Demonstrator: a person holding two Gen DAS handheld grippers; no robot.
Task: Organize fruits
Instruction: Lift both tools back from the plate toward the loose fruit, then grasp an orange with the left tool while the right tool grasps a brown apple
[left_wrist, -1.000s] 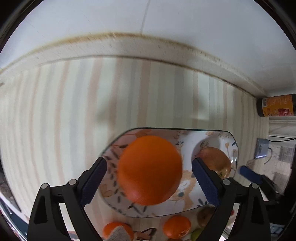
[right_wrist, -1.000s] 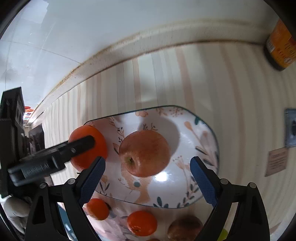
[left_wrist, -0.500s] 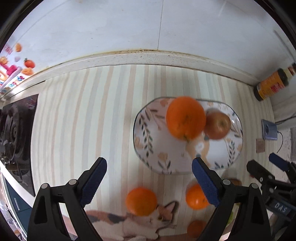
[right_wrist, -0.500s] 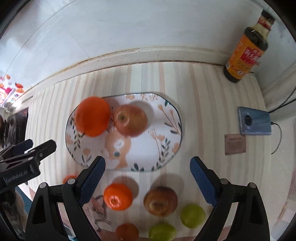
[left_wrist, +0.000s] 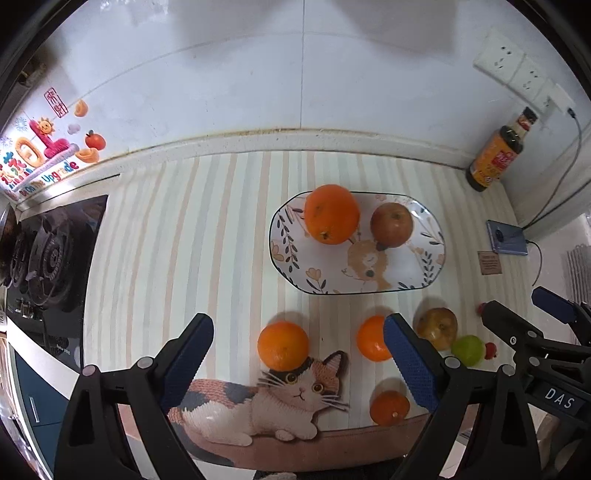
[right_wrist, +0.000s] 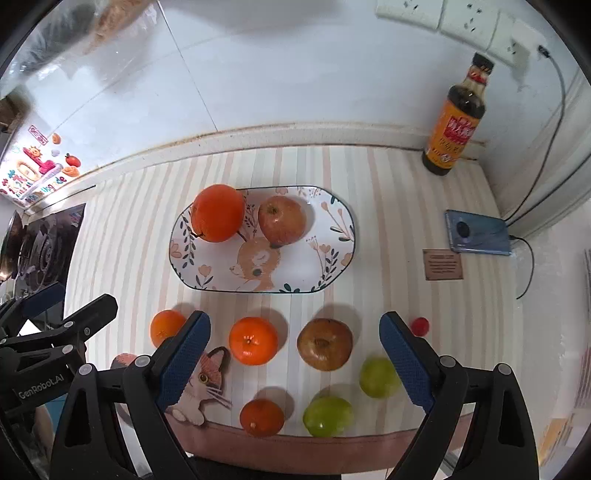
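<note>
Ahead of my left gripper (left_wrist: 297, 363), jaws spread and empty, sits a loose orange (left_wrist: 283, 345); the plate (left_wrist: 424, 280) beyond holds a large orange (left_wrist: 331, 214) and an apple (left_wrist: 391, 224). My right gripper (right_wrist: 293, 360) also gapes over a brown apple (right_wrist: 324, 344). Round fruit could roll off the near edge if I nudge it.

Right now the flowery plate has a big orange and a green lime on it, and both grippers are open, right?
Not quite. Next to the big orange on the plate sits a red apple, not a green lime; the right wrist view shows it clearly. The green fruits lie on the mat near the front edge. Both the left gripper and right gripper are open.
</note>
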